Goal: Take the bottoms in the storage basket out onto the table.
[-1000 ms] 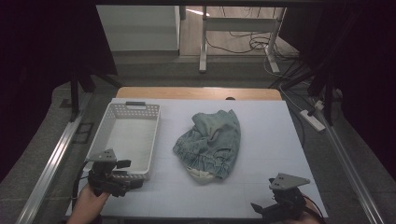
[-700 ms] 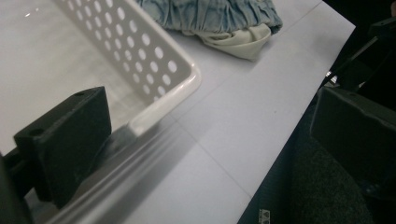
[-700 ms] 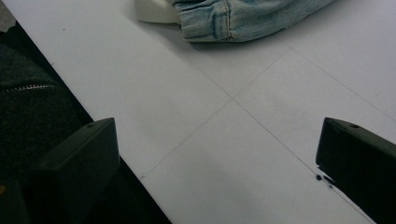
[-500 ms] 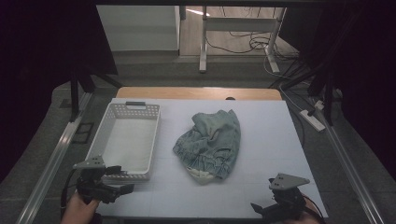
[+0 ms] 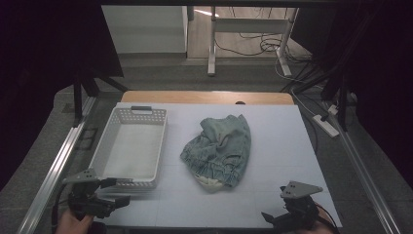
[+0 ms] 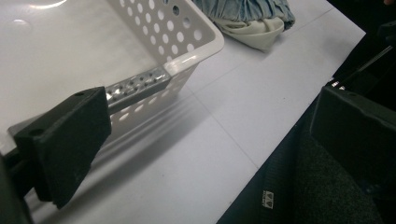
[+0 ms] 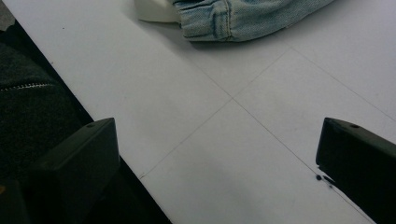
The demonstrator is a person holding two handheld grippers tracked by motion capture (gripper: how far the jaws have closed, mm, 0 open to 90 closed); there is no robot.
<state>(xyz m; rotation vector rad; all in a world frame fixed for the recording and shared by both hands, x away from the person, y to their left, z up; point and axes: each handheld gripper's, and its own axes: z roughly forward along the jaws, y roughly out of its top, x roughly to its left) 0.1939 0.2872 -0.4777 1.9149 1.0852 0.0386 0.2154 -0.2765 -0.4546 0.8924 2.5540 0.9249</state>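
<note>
A crumpled light-blue denim garment (image 5: 218, 150) lies mid-table, its pale lining showing at the near end. Left of it stands an empty white perforated basket (image 5: 129, 146). My left gripper (image 5: 122, 191) hovers at the table's near left corner, just in front of the basket's near edge, open and holding nothing. In the left gripper view its jaws (image 6: 210, 121) stand wide apart, with the basket corner (image 6: 187, 51) and the garment (image 6: 252, 18) ahead. My right gripper (image 5: 275, 214) sits at the near right edge, open and empty. The right gripper view (image 7: 219, 144) shows the garment's hem (image 7: 243, 16) farther off.
The white table (image 5: 277, 141) has thin grid lines. Metal rails (image 5: 53, 170) run along both sides. Beyond the far edge are a desk frame and floor cables (image 5: 253, 46). Dark clothing (image 7: 32, 102) of the person lies at the near table edge.
My left gripper has drawn back from the basket's near edge toward the person and slightly to the left. The right gripper, the garment and the basket have stayed put.
</note>
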